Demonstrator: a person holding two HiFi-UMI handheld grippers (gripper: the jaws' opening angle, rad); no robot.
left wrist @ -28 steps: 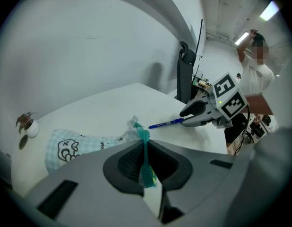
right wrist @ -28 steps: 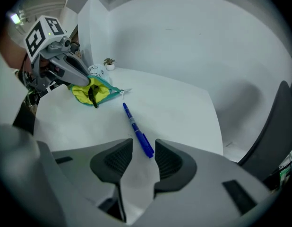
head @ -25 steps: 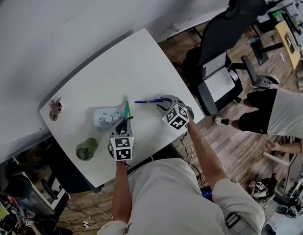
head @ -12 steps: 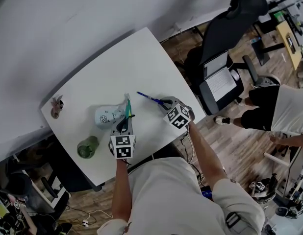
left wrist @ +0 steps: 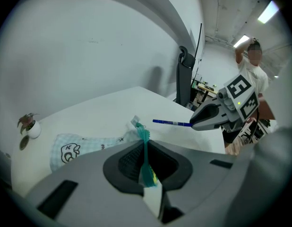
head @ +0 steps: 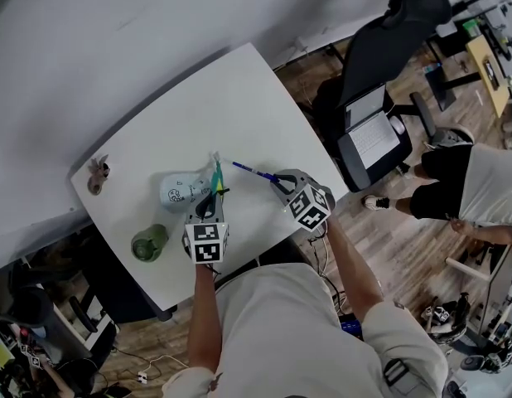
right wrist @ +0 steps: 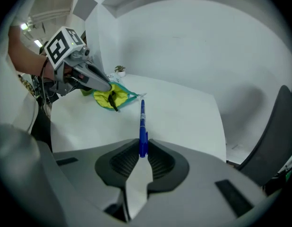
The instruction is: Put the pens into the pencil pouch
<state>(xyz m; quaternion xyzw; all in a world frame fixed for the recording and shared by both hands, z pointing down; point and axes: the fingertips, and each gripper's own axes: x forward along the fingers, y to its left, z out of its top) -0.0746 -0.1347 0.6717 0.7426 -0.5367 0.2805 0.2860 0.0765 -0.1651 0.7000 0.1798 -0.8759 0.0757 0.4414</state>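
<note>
- Pinched pen (head: 254,171) by its rear end with right gripper (head: 277,178), jaws pressed tight on it; held it off table (head: 231,89), tip aimed at pouch (head: 181,192), near the mouth but not in yet.
- Clamped left gripper (head: 213,199) on pouch's teal zip edge, lifting the mouth; left rest of pouch lying flat on table.
- Judged step as carrying pen in and inserting it, about midway for this pen.
- Needed to keep left grip steady so mouth stayed raised and open.
- Needed to line pen up with the opening and go in tip first, at a shallow slant, low over the zip edge.
- Had to mind the long overhang: with the grip at the far end, tip could likely swing or snag on zip, so called for a slow approach.
- Should have let go only once most of pen sat inside, else likely to tip back out.
- Noted white table, mostly bare: green round thing (head: 148,244) near front-left edge, small potted figure (head: 97,175) at left edge, both well apart from pen.
- Noted pale wall behind, wood floor, black chair (head: 380,48) with laptop (head: 374,139) on it right of table, a person (head: 480,191) further right.
</note>
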